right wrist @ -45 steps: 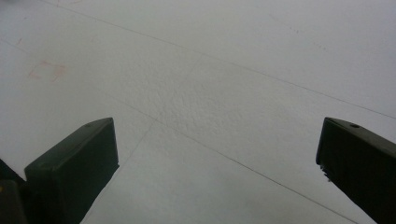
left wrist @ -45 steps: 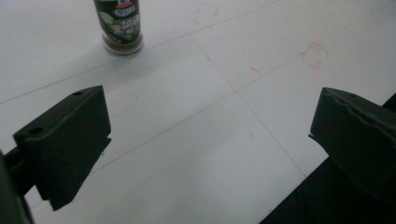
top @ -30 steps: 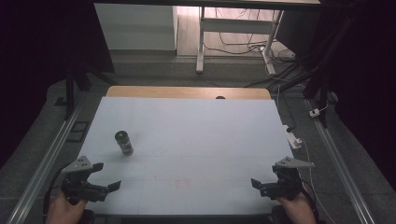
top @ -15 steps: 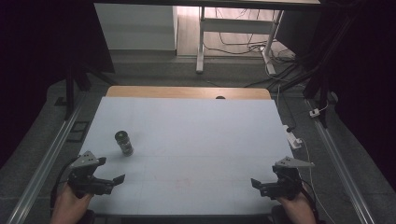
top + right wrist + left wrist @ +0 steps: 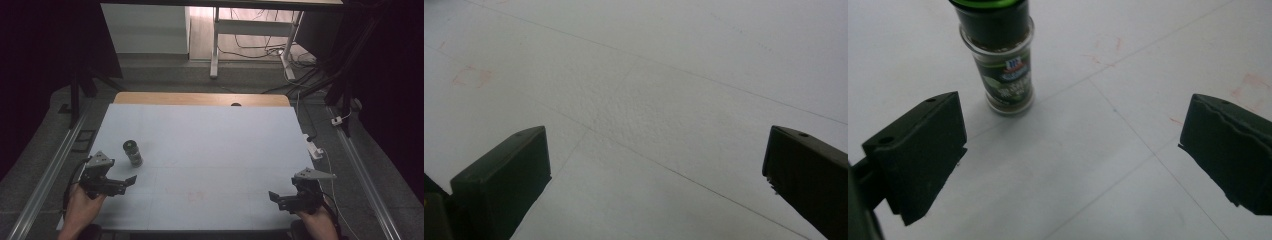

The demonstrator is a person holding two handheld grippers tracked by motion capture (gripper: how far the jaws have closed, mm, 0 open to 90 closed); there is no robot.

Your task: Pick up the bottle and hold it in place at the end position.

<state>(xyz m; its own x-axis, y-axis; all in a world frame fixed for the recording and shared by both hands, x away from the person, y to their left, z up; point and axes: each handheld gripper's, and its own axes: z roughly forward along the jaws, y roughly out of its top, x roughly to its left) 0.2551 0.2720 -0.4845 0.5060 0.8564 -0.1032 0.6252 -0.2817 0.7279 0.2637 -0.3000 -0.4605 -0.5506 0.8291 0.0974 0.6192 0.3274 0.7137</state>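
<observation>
**Both tongs gaping, spice jar untouched**

Left gripper (image 5: 122,181) hovers low over the near-left part of the white table (image 5: 210,140), its jaws spread wide with nothing between them. Just beyond it, a little to the far side, stands the spice jar (image 5: 133,152), upright, dark lid on, apart from both jaws. Well off at the near-right, the right gripper (image 5: 278,197) is equally wide open and empty, over bare tabletop.
</observation>
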